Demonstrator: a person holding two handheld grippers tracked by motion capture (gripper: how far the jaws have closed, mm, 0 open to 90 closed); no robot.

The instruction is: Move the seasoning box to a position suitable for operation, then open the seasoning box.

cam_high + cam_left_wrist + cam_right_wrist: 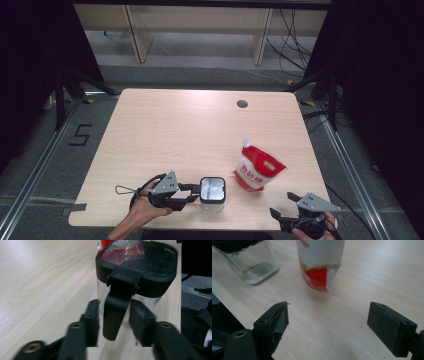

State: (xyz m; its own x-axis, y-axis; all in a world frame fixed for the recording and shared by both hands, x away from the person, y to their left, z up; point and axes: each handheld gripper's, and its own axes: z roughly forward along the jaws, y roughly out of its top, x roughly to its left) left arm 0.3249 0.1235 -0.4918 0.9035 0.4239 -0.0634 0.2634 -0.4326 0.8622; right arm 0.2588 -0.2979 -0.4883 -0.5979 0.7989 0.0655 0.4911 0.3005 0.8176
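Left hand (pixel 142 207): it comes in from the bottom edge and lies low on the table, with the forearm slanting up to the right.
Left gripper (pixel 196 192): it lies flat and points right, at the jar.
Left gripper's jaws: partly apart, one on each side of the jar's black latch (pixel 117 312). There is a small gap on both sides, so they do not press it.
Jar (pixel 212 191): a clear glass jar with a black lid, standing upright near the front edge of the table (pixel 170 130).
Right hand (pixel 320 231): at the bottom right corner, close to the table's front edge.
Right gripper (pixel 282 205): it points left and a little away from the person.
Right gripper's jaws: wide apart, with nothing between them.
Sugar bag (pixel 257 169): red and white, on the table just right of the jar and not touching it.
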